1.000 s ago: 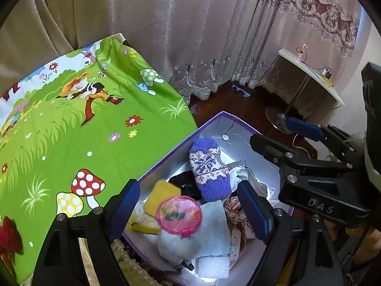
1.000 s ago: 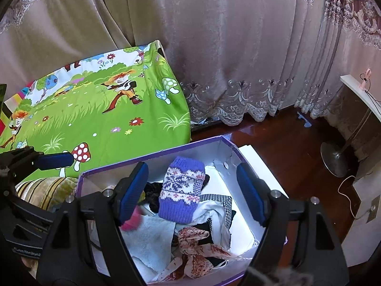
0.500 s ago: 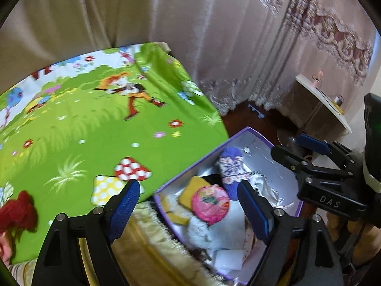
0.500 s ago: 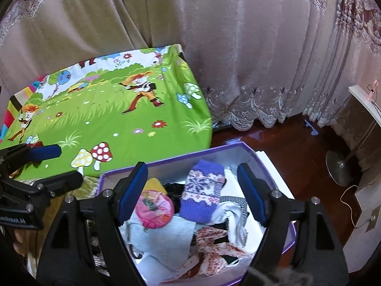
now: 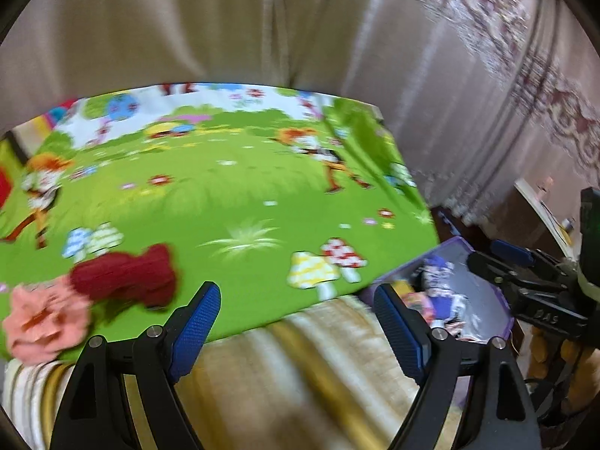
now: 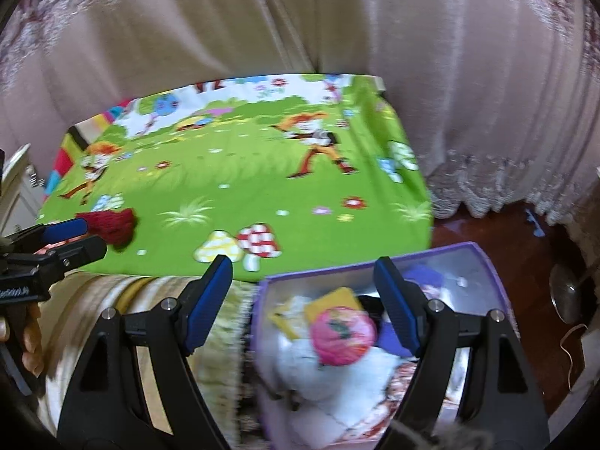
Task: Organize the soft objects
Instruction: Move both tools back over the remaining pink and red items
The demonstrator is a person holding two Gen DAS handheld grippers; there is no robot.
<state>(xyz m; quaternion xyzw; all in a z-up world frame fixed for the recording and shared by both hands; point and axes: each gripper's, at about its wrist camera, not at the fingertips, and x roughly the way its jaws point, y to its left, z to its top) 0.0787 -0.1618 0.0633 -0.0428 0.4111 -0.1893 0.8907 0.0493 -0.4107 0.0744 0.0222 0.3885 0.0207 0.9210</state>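
Item: purple box (image 6: 483, 258), lower right of the right wrist view, standing on the floor against the bed's edge, walls upright, top uncovered. Contents, heaped and blurred: round pink pad (image 6: 343, 335) on top at centre, yellow piece (image 6: 332, 300) behind it, white cloth (image 6: 337, 378) beneath, purple knitted mitten (image 6: 422, 277) at the back, patterned fabric at the lower right corner. Item: green cartoon sheet (image 5: 232, 195), spread over the bed, filling the middle of both views. Lying on it, lower left of the left wrist view: dark red knitted piece (image 5: 127, 277) and, touching its left side, pink fabric flower (image 5: 45, 318). Item: left claw (image 5: 296, 322), blue pads wide apart, nothing between them, poised over the striped bed edge (image 5: 300, 367), with the red piece just to its left. Item: right claw (image 6: 303, 300), pads likewise wide apart and bare, hanging above the box's left wall. Progress, as judged: early stage; only two soft things appear laid out on the sheet, most still sit jumbled in the box. Remaining: lift out the pad, cloth, mitten and the rest, then arrange them. Neither claw carries anything at present.
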